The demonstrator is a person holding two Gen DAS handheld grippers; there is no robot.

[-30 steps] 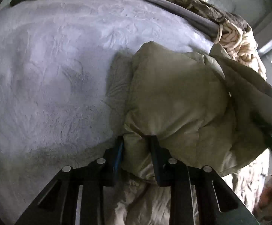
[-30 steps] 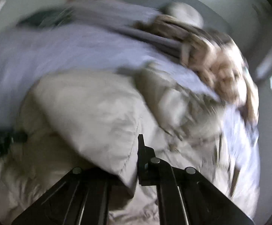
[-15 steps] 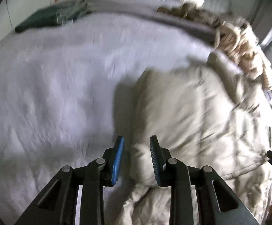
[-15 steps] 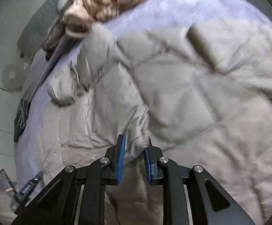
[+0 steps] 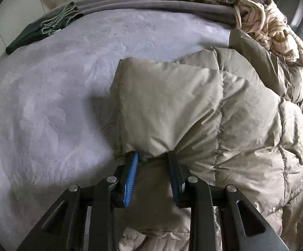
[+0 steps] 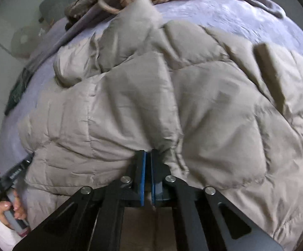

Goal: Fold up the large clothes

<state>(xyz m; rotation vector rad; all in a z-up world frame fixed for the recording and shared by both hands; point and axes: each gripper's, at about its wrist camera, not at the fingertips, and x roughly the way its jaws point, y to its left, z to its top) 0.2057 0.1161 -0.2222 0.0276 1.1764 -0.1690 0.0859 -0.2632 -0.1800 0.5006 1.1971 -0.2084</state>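
On the lavender bedspread (image 5: 57,104), left wrist view: left gripper (image 5: 153,161) jaws clamp a bunched edge of the khaki puffer coat (image 5: 193,108); dark green garment (image 5: 42,31) and cream knit heap (image 5: 266,27) lie beyond. Right wrist view: right gripper (image 6: 147,156) jaws have just closed, apparently pinching a coat (image 6: 151,96) fold; a hand (image 6: 11,209) grips the other handle at lower left.
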